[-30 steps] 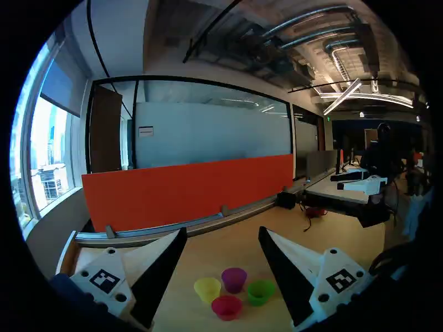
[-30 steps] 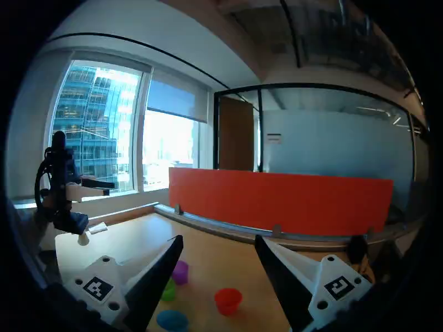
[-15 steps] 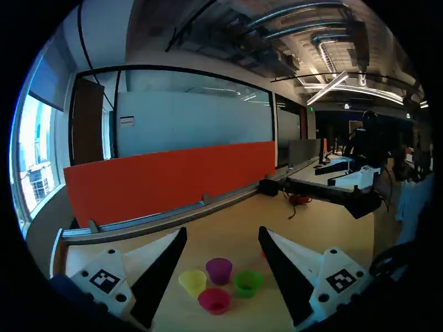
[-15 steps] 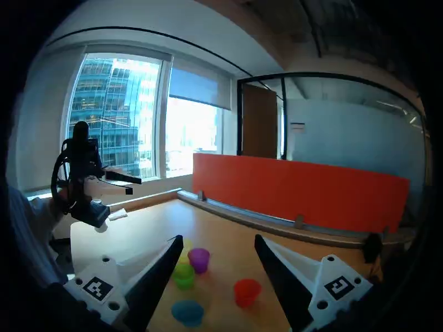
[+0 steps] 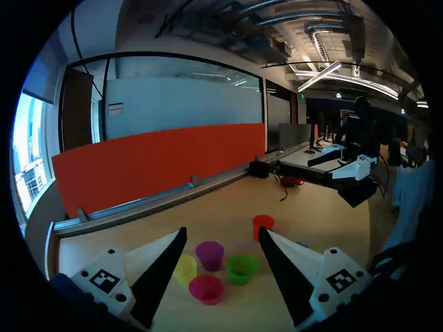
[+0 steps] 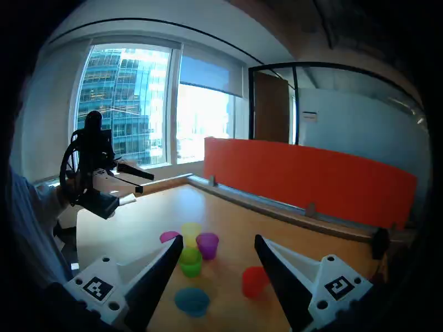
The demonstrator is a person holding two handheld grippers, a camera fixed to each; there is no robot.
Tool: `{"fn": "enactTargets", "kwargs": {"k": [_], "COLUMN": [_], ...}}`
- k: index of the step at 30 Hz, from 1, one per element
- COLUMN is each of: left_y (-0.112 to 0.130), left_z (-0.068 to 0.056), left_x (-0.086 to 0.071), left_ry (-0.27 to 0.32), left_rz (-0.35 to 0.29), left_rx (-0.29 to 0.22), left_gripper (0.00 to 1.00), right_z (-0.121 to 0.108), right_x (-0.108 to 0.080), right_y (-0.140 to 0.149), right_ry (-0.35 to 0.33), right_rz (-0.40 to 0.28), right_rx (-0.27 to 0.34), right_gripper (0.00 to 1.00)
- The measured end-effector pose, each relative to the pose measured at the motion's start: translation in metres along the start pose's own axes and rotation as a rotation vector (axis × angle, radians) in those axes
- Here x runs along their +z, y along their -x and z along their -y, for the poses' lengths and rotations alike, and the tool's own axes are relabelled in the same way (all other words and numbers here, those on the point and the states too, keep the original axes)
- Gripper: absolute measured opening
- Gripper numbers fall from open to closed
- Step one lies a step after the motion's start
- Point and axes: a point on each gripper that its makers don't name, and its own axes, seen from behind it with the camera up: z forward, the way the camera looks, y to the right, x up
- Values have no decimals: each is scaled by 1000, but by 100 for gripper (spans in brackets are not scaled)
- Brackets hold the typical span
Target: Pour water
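Daylight from tall windows [image 6: 127, 105] falls on a long wooden table [image 5: 321, 221] backed by an orange partition [image 5: 155, 160]. On the table, upright in the left gripper view, a purple cup [image 5: 210, 254], green cup [image 5: 241, 268], yellow cup [image 5: 185, 268] and pink cup [image 5: 206, 289] huddle just beside one another; a red cup [image 5: 262, 224] stands a little apart; a blue cup [image 6: 192, 301] sits nearest the person in the right gripper view. They are presumably set close so that one can be tipped into another with little travel.

The left gripper [image 5: 221, 229] has its fingers spread wide with nothing between them; the right gripper [image 6: 218, 238] is likewise agape and empty (each hangs above the table, aimed down at the cluster, which I take for lining up a first grasp). Whether any cup holds water I cannot tell. No pouring has begun; the next move likely calls for choosing one cup and closing on its wall without nudging its neighbours, which the tight huddle makes fiddly.
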Motion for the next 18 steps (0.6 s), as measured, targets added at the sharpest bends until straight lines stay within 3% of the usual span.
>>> {"fn": "enactTargets", "kwargs": {"k": [18], "left_y": [52], "left_z": [-7], "left_x": [27], "left_ry": [37], "left_rz": [76], "left_rx": [-14], "left_gripper": [96], "right_z": [30], "right_x": [7], "right_y": [59], "right_ry": [-92], "right_rz": [95], "right_rx": [-72], "right_gripper": [100]}}
